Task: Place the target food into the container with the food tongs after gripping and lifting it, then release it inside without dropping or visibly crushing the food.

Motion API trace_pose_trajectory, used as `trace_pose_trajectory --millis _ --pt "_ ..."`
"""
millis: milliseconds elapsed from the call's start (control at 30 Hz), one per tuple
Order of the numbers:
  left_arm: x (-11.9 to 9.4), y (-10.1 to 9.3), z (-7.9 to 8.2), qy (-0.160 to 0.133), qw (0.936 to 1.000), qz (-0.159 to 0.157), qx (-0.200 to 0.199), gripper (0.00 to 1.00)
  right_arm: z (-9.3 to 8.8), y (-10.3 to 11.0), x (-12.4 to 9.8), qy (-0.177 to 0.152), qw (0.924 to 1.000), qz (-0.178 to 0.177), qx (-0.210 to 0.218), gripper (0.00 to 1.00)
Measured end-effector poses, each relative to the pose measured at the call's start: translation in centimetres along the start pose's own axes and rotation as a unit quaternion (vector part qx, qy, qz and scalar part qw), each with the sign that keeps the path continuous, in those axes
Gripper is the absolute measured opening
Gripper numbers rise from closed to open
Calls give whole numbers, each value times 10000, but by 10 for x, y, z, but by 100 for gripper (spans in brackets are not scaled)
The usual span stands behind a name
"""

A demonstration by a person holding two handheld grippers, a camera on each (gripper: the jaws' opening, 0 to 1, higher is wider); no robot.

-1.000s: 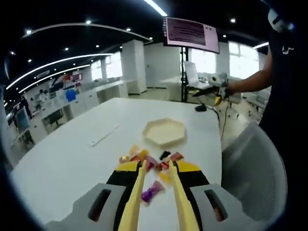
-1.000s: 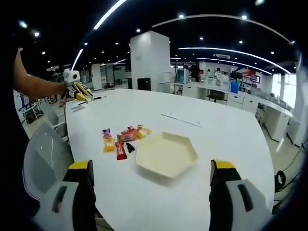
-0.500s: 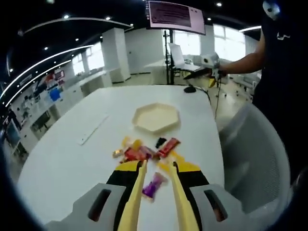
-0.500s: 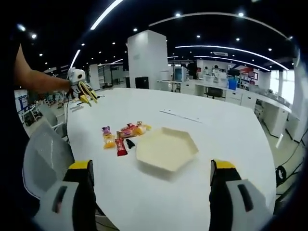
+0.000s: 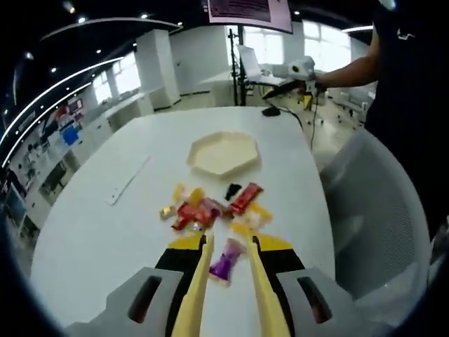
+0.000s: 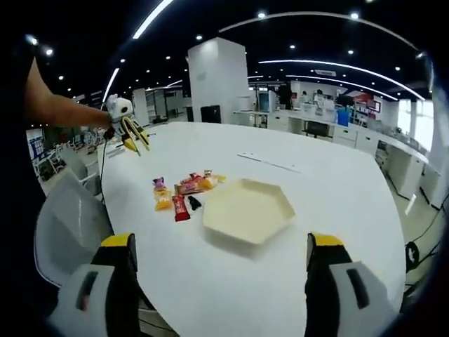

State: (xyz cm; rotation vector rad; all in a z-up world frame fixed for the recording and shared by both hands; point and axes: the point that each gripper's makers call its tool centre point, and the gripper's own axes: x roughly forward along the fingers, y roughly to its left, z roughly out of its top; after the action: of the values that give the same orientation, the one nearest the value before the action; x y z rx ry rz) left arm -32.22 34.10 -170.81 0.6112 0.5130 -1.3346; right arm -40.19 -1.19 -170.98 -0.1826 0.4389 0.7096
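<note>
Yellow food tongs (image 5: 203,281) run forward between the jaws of my left gripper (image 5: 230,242), which is shut on them. The tong tips stand slightly apart on either side of a purple wrapped candy (image 5: 226,258) on the white table. Beyond it lies a pile of wrapped candies (image 5: 203,210), then an empty cream hexagonal tray (image 5: 223,153). In the right gripper view the tray (image 6: 247,210) lies ahead, with the candies (image 6: 184,193) to its left. My right gripper (image 6: 221,242) is open and holds nothing. The left gripper (image 6: 126,130) with its tongs hangs over the table's far left.
A grey mesh chair (image 5: 372,210) stands at the table's edge, also seen in the right gripper view as the chair (image 6: 66,225). A thin white strip (image 5: 128,180) lies on the table left of the tray. A person's arm holds the right gripper (image 5: 298,70) beyond the table.
The left gripper has tilted down and drawn back, so the purple candy now sits just between the tong tips. In the right gripper view it has moved towards the table. The right gripper stays open.
</note>
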Motion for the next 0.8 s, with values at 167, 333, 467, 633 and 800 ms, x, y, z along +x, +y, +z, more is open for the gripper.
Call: trace_pose_trajectory --millis 167,333,467,633,800 --pt "11 0 -11 91 9999 -65 14 23 1 4 0 -123 9995 -117 251 100" --pt "20 0 -25 234 9996 -128 41 23 -11 18 6 58 9999 19 143 100" --pt "27 3 -34 304 9995 -97 11 23 -14 22 9 52 9997 96 207 99" --pt "38 6 -48 420 9990 -131 -6 23 -13 22 10 22 9996 77 257 99" --pt "50 3 -53 570 9977 -269 229 23 -20 26 13 99 9994 110 306 99"
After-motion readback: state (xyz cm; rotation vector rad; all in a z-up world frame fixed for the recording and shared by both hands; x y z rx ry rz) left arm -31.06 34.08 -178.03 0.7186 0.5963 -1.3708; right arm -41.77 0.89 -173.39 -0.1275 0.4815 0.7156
